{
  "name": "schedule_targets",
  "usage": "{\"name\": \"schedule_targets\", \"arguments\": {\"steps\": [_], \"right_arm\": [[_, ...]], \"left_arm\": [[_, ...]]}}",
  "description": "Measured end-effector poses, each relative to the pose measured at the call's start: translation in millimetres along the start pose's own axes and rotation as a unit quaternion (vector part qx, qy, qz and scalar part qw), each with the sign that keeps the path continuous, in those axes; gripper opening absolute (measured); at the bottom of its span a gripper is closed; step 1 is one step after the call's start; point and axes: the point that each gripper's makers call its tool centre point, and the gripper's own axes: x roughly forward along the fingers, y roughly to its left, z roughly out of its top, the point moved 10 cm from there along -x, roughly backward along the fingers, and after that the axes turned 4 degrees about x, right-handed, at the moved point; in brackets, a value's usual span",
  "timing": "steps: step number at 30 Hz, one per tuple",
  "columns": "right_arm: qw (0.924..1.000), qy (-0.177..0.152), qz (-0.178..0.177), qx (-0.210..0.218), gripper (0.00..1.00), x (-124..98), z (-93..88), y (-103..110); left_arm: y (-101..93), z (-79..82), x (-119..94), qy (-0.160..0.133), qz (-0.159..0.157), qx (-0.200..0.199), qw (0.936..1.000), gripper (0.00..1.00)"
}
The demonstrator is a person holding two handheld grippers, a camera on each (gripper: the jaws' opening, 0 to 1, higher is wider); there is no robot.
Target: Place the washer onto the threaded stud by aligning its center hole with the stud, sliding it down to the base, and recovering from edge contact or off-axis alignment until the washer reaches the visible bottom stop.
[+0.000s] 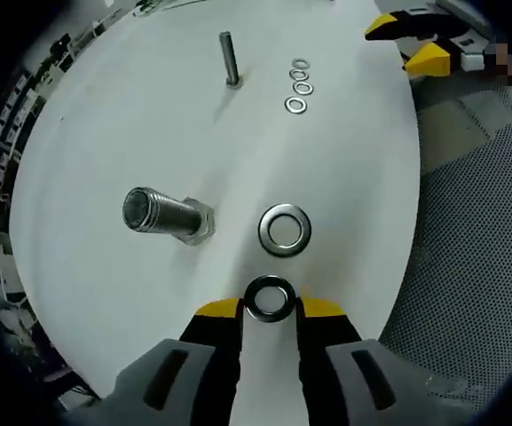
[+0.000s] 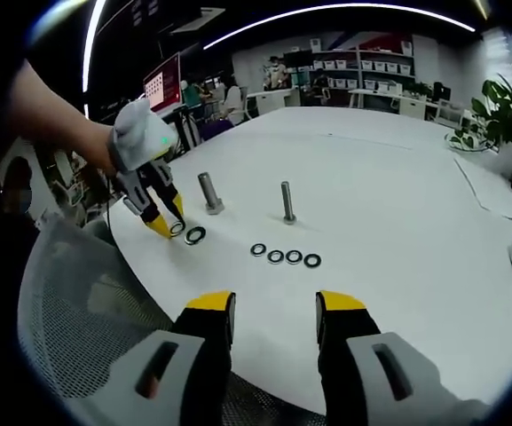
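Left gripper (image 1: pixel 271 311) pinches a dark washer (image 1: pixel 270 298) edgewise near the table (image 1: pixel 105 133) edge, hole exposed for threading onto the large stud (image 1: pixel 169 214). A second washer (image 1: pixel 284 229) lies beside.

Right gripper (image 2: pixel 274 312) hangs spread, holding nothing, overlooking four small washers (image 2: pixel 285 256).

Dark washer (image 1: pixel 269 298) near upright threaded stud (image 1: pixel 167 213)

The left gripper view looks steeply down, close over the white table (image 1: pixel 105 177) and large stud (image 1: pixel 162 213). The right gripper view faces across from the table's edge, farther back; both share the studs and washers.
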Motion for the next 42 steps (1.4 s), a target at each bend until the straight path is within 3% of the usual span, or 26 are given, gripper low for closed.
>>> {"name": "schedule_targets", "arguments": {"steps": [16,27,32,42], "right_arm": [[1.0,0.0,0.001,-0.003,0.39,0.0,0.1,0.3],[1.0,-0.003,0.001,0.0,0.39,-0.4,0.7,0.7],[1.0,-0.003,0.0,0.002,0.39,-0.6,0.5,0.6],[1.0,-0.007,-0.001,0.003,0.39,-0.7,1.3,0.2]], "left_arm": [[-1.7,-2.5,-0.6,-0.002,0.005,-0.018,0.9998,0.19],[-3.8,-13.7,-1.5,-0.044,0.017,-0.048,0.9977,0.19],[-3.4,-14.7,-2.2,-0.051,0.014,-0.044,0.9976,0.19],[-0.8,-13.4,-2.2,-0.044,0.01,-0.039,0.9982,0.19]]}}
